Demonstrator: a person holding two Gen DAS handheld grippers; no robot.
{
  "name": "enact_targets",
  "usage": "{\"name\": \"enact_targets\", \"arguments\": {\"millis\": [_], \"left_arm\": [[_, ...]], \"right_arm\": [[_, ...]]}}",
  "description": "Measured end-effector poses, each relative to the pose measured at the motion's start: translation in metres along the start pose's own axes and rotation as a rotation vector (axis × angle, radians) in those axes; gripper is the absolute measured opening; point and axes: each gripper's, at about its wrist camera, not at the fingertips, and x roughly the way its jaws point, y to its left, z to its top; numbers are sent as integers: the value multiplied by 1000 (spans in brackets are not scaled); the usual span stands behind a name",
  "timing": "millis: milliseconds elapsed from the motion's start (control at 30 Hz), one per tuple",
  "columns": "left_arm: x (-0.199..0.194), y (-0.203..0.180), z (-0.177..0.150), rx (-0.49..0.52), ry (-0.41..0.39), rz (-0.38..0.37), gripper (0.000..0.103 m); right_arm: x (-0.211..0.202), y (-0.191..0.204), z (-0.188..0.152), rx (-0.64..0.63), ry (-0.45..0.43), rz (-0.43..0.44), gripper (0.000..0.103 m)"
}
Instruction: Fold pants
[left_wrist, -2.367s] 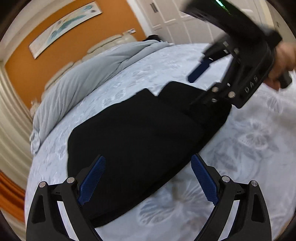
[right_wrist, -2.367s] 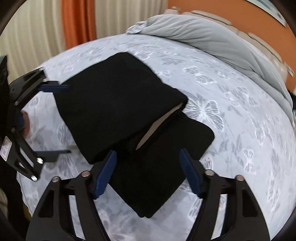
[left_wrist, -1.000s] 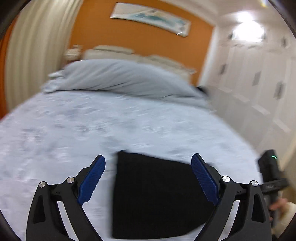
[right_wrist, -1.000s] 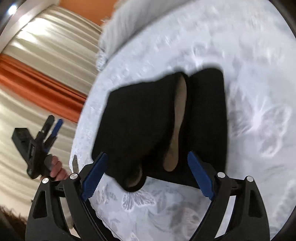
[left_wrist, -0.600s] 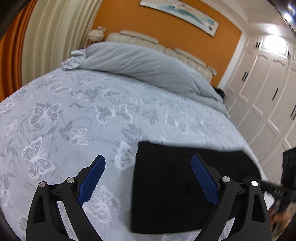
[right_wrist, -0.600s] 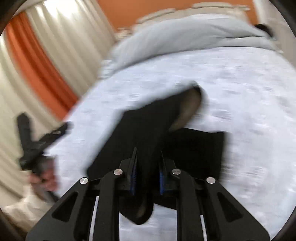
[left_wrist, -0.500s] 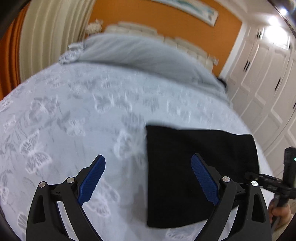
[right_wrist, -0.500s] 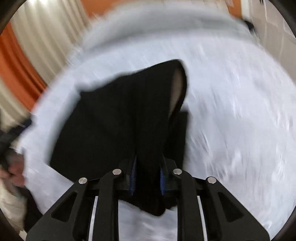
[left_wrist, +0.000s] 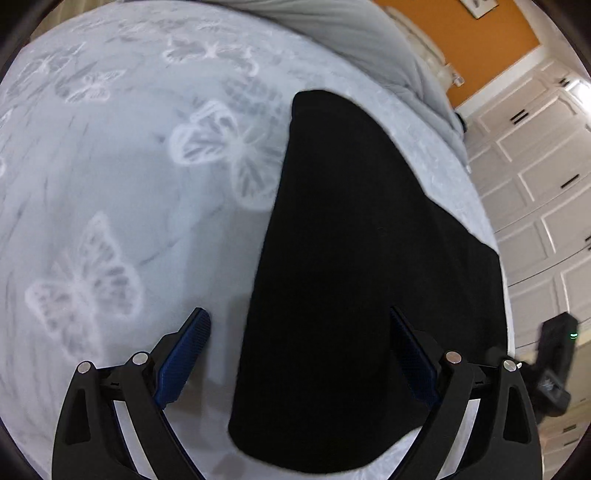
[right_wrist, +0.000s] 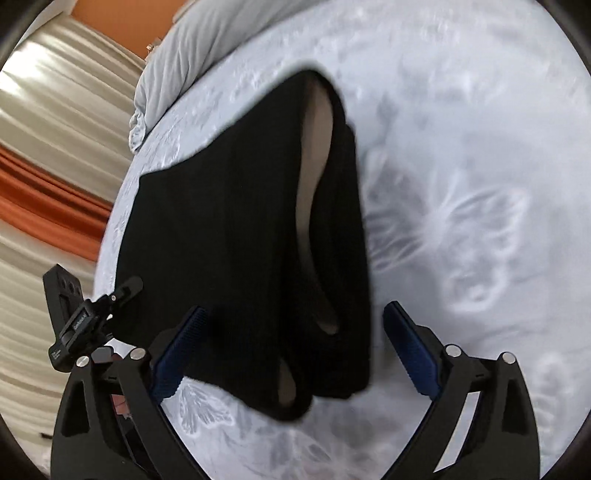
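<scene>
Black pants (left_wrist: 354, 266) lie folded on the bed's butterfly-print cover (left_wrist: 110, 184). In the right wrist view the pants (right_wrist: 229, 236) show stacked layers with a strip of beige lining (right_wrist: 314, 173) along one fold. My left gripper (left_wrist: 299, 350) is open just above the near edge of the pants, holding nothing. My right gripper (right_wrist: 291, 343) is open over the near end of the fold, holding nothing. The right gripper shows at the right edge of the left wrist view (left_wrist: 554, 369); the left gripper shows at the left of the right wrist view (right_wrist: 85, 314).
A grey duvet (left_wrist: 332, 26) is bunched at the head of the bed, also seen in the right wrist view (right_wrist: 207, 48). White wardrobe doors (left_wrist: 535, 166) stand beyond the bed's edge. Cream and orange curtains (right_wrist: 48, 166) hang on the other side.
My right gripper was shut on a lifted fold of the pants and has opened; the fold now lies on the stack. My left gripper stayed open and dropped closer to the pants.
</scene>
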Motion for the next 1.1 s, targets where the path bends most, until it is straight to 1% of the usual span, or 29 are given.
{"name": "enact_targets", "arguments": {"millis": [33, 67, 100, 133, 167, 200, 233, 267, 333, 367, 400, 433, 467, 500, 533, 567, 600, 633, 700, 767, 833, 867, 900, 933, 967, 1000, 1067, 1100], "left_arm": [[1, -2, 1, 15, 5, -17, 75], [4, -4, 3, 26, 22, -69, 56], [4, -5, 3, 21, 26, -73, 47], [-2, -3, 5, 9, 25, -93, 42], [-12, -2, 6, -5, 27, -120, 39], [-25, -1, 5, -15, 35, -152, 38], [-40, -1, 2, -13, 40, -186, 38], [-61, -1, -8, 5, 37, -191, 38], [-86, 5, -27, 14, 48, -197, 40], [-92, 13, -42, 8, 73, -197, 43], [-91, 20, -55, 6, 100, -179, 47], [-86, 26, -66, -1, 131, -149, 50], [-77, 36, -78, -31, 160, -88, 56], [-72, 48, -85, -90, 164, -77, 64], [-73, 53, -86, -127, 152, -111, 65], [-73, 54, -84, -124, 145, -117, 69], [-74, 52, -84, -106, 134, -113, 75], [-73, 51, -85, -95, 115, -114, 78], [-69, 50, -88, -118, 104, -124, 87], [-68, 44, -89, -113, 83, -112, 92], [-66, 35, -93, -90, 62, -94, 92], [-64, 31, -92, -83, 53, -84, 92], [-64, 26, -93, -56, 36, -80, 90], [-63, 21, -94, -27, 28, -71, 89], [-63, 18, -95, 1, 16, -36, 71], [-63, 16, -95, 21, 7, -25, 57], [-73, 14, -92, 20, 0, -54, 41], [-80, 13, -91, 32, -5, -56, 38]], "right_arm": [[-1, 4, 1, 3, -1, 24, 58], [-11, 12, 1, 31, -8, 68, 37], [-24, 22, 1, 23, -34, 101, 34], [-39, 35, -2, -10, -58, 130, 32], [-58, 50, -11, -49, -75, 154, 32], [-73, 59, -25, -69, -83, 191, 32], [-79, 61, -35, -73, -80, 212, 32], [-81, 59, -54, -53, -65, 235, 32], [-67, 49, -81, -15, -12, 227, 36], [-47, 39, -99, 21, 49, 174, 41], [-37, 31, -106, 56, 79, 121, 52], [-25, 22, -115, 103, 104, 104, 59], [-23, 19, -115, 123, 76, 145, 66], [-24, 19, -114, 128, 62, 164, 73], [-23, 20, -113, 126, 62, 173, 75], [-20, 21, -113, 127, 56, 191, 82], [-19, 22, -115, 138, 41, 203, 87], [-18, 23, -117, 146, 26, 209, 89], [-17, 33, -120, 127, 8, 193, 98], [-11, 45, -117, 111, -4, 163, 98], [-11, 45, -115, 99, -25, 159, 98], [-12, 50, -117, 90, -39, 150, 94], [-14, 53, -117, 78, -42, 129, 72], [-14, 53, -118, 73, -44, 119, 54], [-18, 51, -120, 104, -50, 179, 40], [-22, 54, -120, 101, -62, 183, 37], [-40, 75, -125, 17, -124, 154, 35], [-49, 83, -128, -11, -147, 156, 35]]}}
